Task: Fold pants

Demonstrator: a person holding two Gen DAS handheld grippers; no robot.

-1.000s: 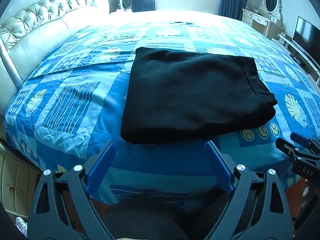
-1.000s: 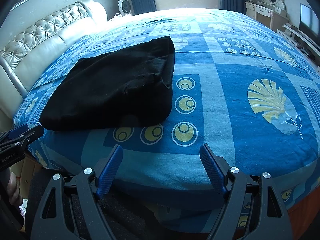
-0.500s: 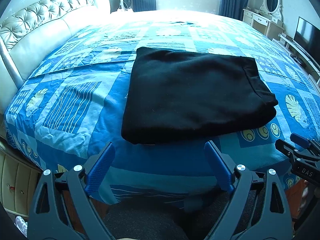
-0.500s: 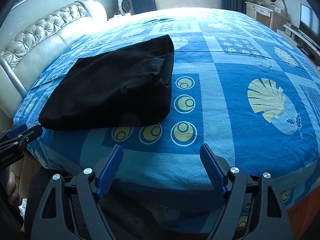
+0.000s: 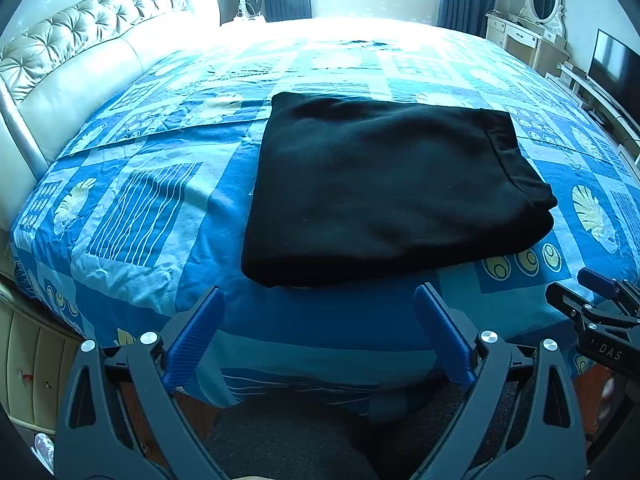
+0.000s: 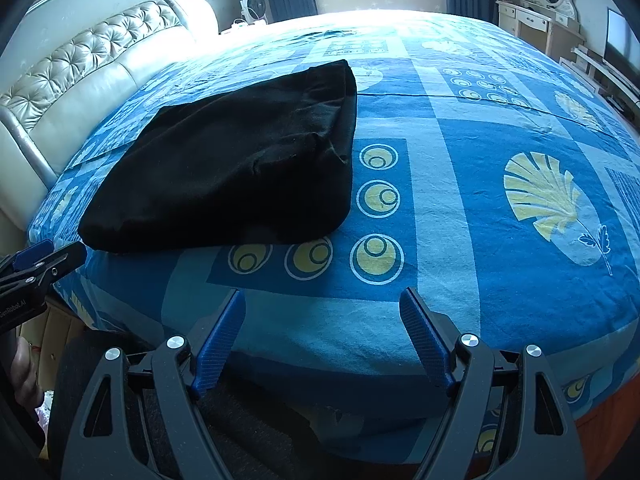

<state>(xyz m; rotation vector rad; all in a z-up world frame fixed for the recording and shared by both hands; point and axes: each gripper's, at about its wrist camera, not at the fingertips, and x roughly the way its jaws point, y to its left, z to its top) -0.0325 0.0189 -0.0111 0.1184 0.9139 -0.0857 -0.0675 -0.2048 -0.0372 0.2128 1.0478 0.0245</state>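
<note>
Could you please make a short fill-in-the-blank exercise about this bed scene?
1. The folded pants are ____ in colour.
2. The pants lie on the blue patterned ____.
3. The left gripper has its fingers ____.
4. The right gripper holds ____.

Missing words: black; bedspread; open; nothing

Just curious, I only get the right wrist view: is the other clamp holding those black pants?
Observer: No. The left gripper is open and empty, just short of the pants.
Operator: Is their far left edge tidy?
Observer: Yes, it runs straight, beside a striped patch of the bedspread.
Operator: Where is my clamp from there?
Observer: The right gripper sits right of the pants, apart from them.
</note>
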